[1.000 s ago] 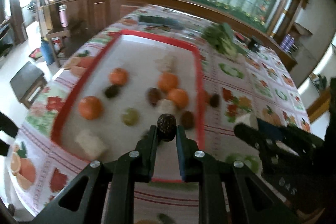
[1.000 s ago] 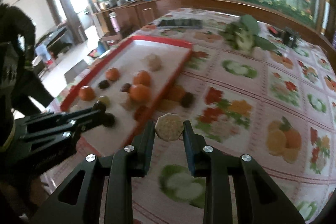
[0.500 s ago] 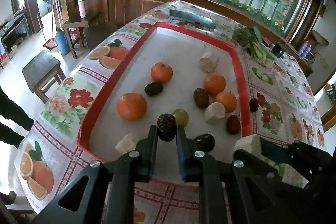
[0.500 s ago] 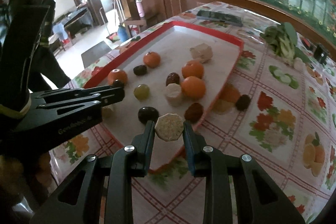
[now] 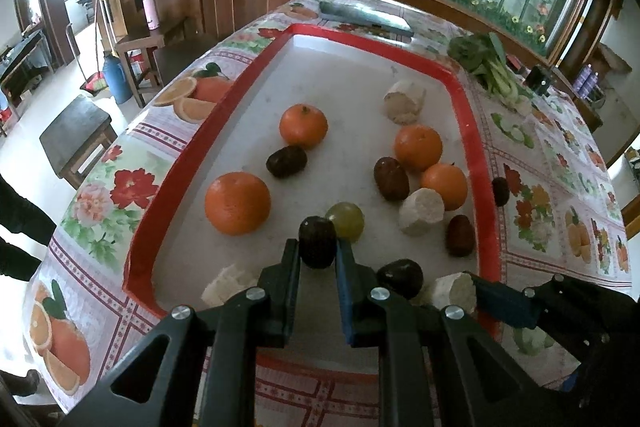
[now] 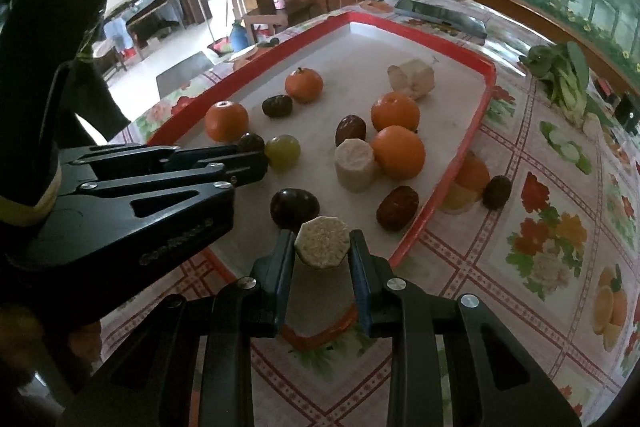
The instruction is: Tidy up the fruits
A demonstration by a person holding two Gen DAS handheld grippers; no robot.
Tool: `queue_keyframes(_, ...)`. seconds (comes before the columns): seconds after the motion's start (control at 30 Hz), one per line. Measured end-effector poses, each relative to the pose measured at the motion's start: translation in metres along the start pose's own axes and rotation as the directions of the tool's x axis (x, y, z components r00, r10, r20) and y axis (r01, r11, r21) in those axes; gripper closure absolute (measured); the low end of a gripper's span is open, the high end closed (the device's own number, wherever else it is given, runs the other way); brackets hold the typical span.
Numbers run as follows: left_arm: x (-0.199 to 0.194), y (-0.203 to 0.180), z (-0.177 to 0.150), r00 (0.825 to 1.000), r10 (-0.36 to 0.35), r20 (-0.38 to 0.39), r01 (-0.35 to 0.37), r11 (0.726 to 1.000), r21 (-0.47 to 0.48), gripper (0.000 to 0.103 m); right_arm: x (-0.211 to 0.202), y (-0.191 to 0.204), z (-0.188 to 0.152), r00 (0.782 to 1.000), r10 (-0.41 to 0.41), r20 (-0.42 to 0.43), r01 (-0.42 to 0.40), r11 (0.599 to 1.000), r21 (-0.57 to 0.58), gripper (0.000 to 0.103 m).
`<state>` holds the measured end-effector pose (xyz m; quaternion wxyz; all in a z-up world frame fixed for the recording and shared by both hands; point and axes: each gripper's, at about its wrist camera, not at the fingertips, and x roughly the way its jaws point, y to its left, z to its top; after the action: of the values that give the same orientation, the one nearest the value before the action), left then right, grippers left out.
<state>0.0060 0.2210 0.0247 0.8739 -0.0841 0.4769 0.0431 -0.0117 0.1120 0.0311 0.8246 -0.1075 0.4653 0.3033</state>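
A red-rimmed white tray [image 5: 140, 227] [image 6: 476, 131] holds several oranges, dark dates, pale cut chunks and one green grape [image 5: 346, 219] [image 6: 283, 151]. My left gripper [image 5: 318, 253] [image 6: 250, 147] is shut on a dark date [image 5: 317, 241] over the tray's near end, just in front of the grape. My right gripper [image 6: 322, 247] [image 5: 460, 291] is shut on a pale octagonal chunk [image 6: 321, 243] [image 5: 454, 291] above the tray's near right corner, beside a loose dark date [image 6: 294, 207] [image 5: 401, 277]. One date [image 6: 496, 191] [image 5: 500, 191] lies outside on the tablecloth.
The table has a fruit-print cloth [image 6: 540, 227]. Leafy greens [image 5: 486, 63] [image 6: 568, 79] lie beyond the tray to the right, a dark flat object [image 5: 364, 17] past its far end. A stool [image 5: 76, 135] and a person's dark sleeve [image 6: 52, 27] are at the left.
Both grippers have moved forward and down over the tray's near end with their pieces still held. The fruit on the tray now looks closer and larger.
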Motion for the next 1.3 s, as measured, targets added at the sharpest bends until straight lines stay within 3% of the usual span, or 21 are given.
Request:
queue_keyframes(0.4,0.005,0.007,0.005,1.0,0.026,0.001,-0.026,0.999,-0.025,0.081,0.009,0.003,0.002,1.0,-0.02,-0.016,0.02,0.999,-0.032,0.076)
queue_keyframes(0.5,0.005,0.008,0.005,1.0,0.026,0.003,-0.026,0.999,-0.035,0.069,0.01,0.004,0.003,0.999,-0.028,-0.019,0.027,0.999,-0.037,0.076)
queue_keyframes(0.63,0.001,0.006,0.005,0.999,0.033,0.005,-0.033,0.999,-0.032,0.041,0.01,0.007,0.003,0.999,-0.027,-0.023,0.026,0.999,-0.044,0.071)
queue_keyframes(1.13,-0.014,0.009,0.004,0.999,0.04,0.036,-0.037,0.997,-0.071,0.017,0.002,0.01,0.002,0.999,-0.048,-0.011,0.048,0.998,-0.027,0.061)
queue_keyframes(1.3,-0.024,0.01,0.002,0.997,0.063,0.052,-0.058,0.993,-0.098,0.015,-0.012,0.01,0.001,0.997,-0.078,0.027,0.079,0.997,-0.024,0.048)
